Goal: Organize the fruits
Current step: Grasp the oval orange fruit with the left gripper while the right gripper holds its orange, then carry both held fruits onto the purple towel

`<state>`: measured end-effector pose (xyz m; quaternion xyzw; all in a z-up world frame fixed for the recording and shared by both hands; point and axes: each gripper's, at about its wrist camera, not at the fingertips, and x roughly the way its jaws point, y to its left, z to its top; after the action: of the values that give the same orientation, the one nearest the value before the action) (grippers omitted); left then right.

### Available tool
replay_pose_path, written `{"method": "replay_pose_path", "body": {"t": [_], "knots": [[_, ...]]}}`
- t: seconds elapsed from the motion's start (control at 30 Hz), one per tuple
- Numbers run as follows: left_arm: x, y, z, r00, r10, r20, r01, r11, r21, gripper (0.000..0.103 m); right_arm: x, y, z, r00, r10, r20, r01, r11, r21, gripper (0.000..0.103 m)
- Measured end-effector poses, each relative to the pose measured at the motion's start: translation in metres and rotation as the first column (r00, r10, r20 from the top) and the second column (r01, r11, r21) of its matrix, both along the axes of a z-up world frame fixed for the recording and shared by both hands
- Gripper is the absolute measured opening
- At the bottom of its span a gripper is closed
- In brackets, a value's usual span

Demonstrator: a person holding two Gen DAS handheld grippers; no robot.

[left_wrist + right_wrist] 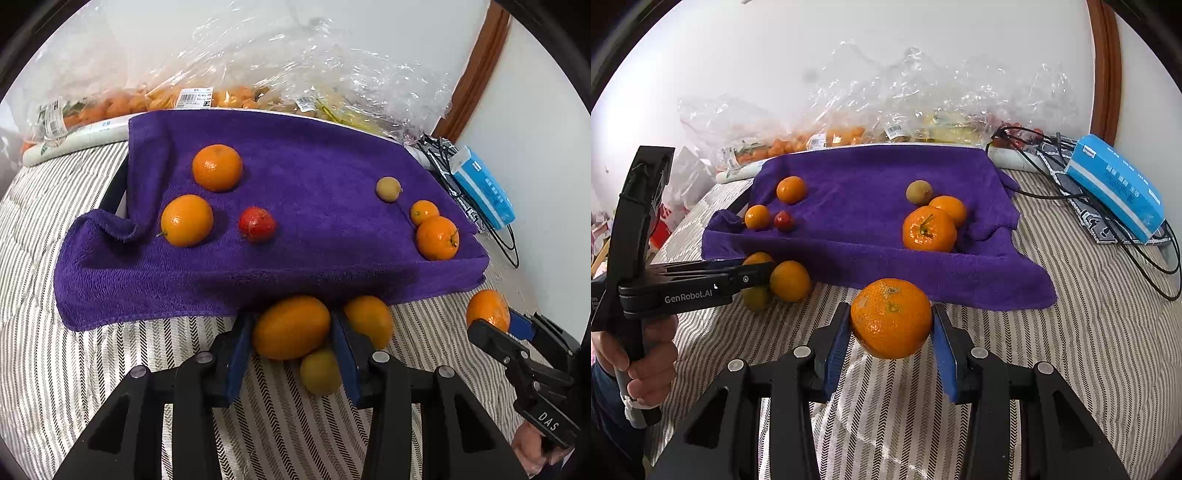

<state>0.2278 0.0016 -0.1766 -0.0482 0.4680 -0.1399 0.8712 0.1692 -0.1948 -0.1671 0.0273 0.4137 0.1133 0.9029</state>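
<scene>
A purple towel (295, 166) (871, 177) lies on a striped bedcover. On its left are two oranges (217, 168) (187, 220) and a small red fruit (256, 224). On its right are a greenish-brown fruit (388, 189) and two oranges (424, 212) (437, 237). My left gripper (291, 332) is shut on an oval orange (291, 328) at the towel's front edge, beside another orange (371, 320) and a green fruit (320, 372). My right gripper (891, 325) is shut on a mandarin (891, 318) held above the bedcover; the mandarin also shows in the left wrist view (487, 309).
Clear plastic bags of fruit (258, 74) (886, 110) lie behind the towel against the wall. A blue tissue pack (482, 188) (1115, 184) and black cables (1137, 258) lie at the right. The striped bedcover (1071, 350) surrounds the towel.
</scene>
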Motion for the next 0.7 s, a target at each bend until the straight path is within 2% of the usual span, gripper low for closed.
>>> {"method": "replay_pose_path", "body": {"t": [0.7], "knots": [[-0.021, 0.031, 0.043, 0.996, 0.053, 0.072, -0.047, 0.996, -0.073, 0.040, -0.005, 0.006, 0.031, 0.998, 0.002, 0.069, -0.001, 1.000, -0.017, 0.043]]}}
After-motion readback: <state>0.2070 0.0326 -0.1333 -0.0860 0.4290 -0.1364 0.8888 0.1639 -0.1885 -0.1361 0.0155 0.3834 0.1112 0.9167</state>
